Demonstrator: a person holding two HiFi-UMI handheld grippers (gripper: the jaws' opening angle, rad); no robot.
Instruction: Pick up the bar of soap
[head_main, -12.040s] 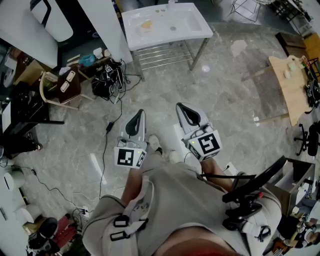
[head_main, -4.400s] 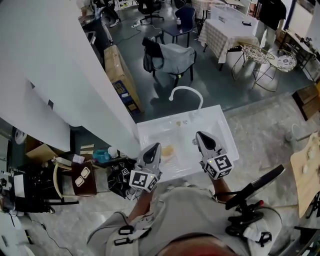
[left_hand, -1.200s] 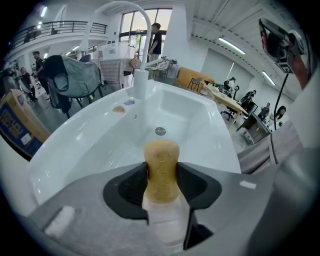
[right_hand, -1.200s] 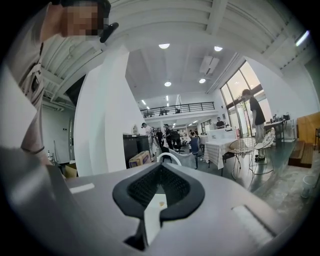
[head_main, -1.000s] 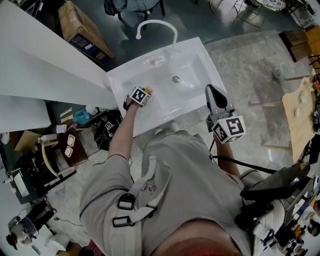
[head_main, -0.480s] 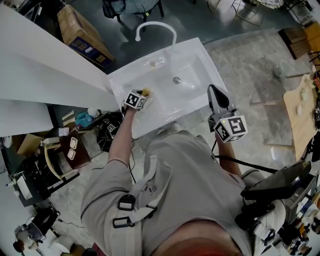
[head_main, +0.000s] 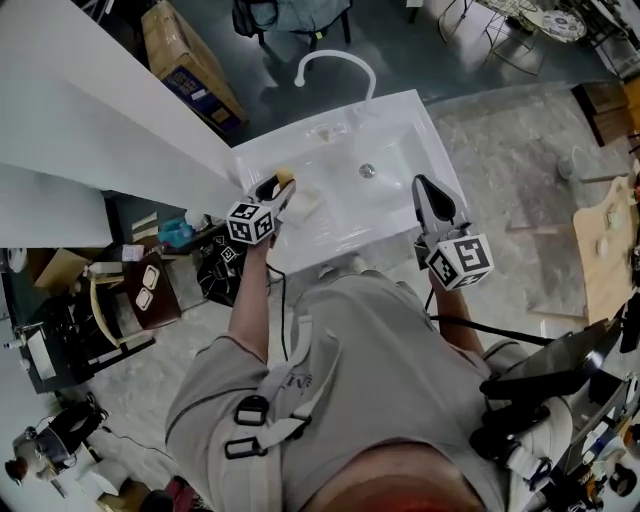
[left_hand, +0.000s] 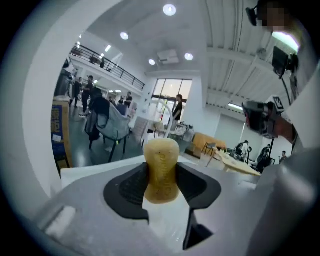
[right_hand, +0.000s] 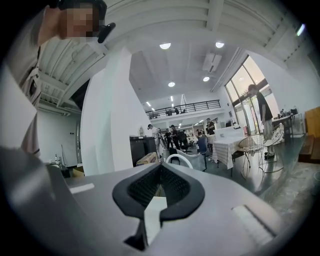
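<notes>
The bar of soap (left_hand: 161, 150), a yellowish-tan block, stands upright between the pads of my left gripper (left_hand: 161, 167). Its jaws have just been closing, and they are shut on the soap. In the head view the left gripper (head_main: 276, 188) is raised over the left part of the white sink (head_main: 405, 125), with the soap (head_main: 286, 177) showing at its tip. My right gripper (head_main: 420, 185) hovers at the sink's front right edge. In the right gripper view its jaws (right_hand: 160, 167) are shut with nothing between them.
A white curved faucet (head_main: 335, 62) rises at the back of the sink, and the drain (head_main: 367, 171) sits mid-basin. A white partition (head_main: 100, 110) runs along the left. A cardboard box (head_main: 190, 60), tangled cables (head_main: 215, 265) and a wooden table (head_main: 605, 250) stand around.
My left gripper has lifted up out of the sink basin with the soap and tilted toward level. The right gripper has stayed almost in place.
</notes>
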